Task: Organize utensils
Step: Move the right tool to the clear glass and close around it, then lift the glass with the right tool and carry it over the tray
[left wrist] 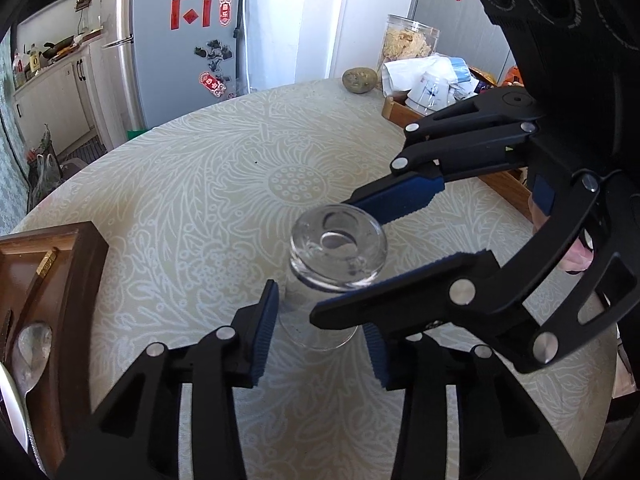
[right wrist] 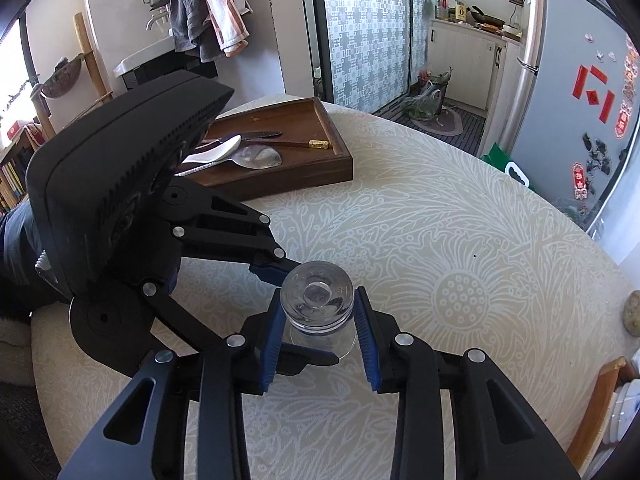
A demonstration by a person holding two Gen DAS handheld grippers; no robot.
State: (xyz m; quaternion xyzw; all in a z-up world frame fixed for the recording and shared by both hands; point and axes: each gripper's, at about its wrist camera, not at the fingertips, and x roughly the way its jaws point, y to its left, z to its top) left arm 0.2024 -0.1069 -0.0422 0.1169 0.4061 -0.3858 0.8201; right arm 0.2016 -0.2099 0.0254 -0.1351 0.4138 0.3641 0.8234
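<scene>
A clear drinking glass (left wrist: 328, 276) stands upside down on the round table (left wrist: 200, 168); it also shows in the right wrist view (right wrist: 318, 304). My left gripper (left wrist: 320, 344) is open, its blue pads on either side of the glass's lower part without touching. My right gripper (right wrist: 320, 340) is open around the same glass, its pads close to the thick base; in the left wrist view it reaches in from the right (left wrist: 340, 256). A dark wooden tray (right wrist: 304, 168) at the table's edge holds a metal spoon (right wrist: 256, 158), a white spoon (right wrist: 218, 150) and a knife (right wrist: 256, 135).
A second wooden tray (left wrist: 394, 110) with cups and packets sits at the far right, a stone-like lump (left wrist: 359, 79) beside it. A jar (left wrist: 408, 42) stands behind. A fridge (left wrist: 180, 40) and kitchen cabinets lie beyond the table.
</scene>
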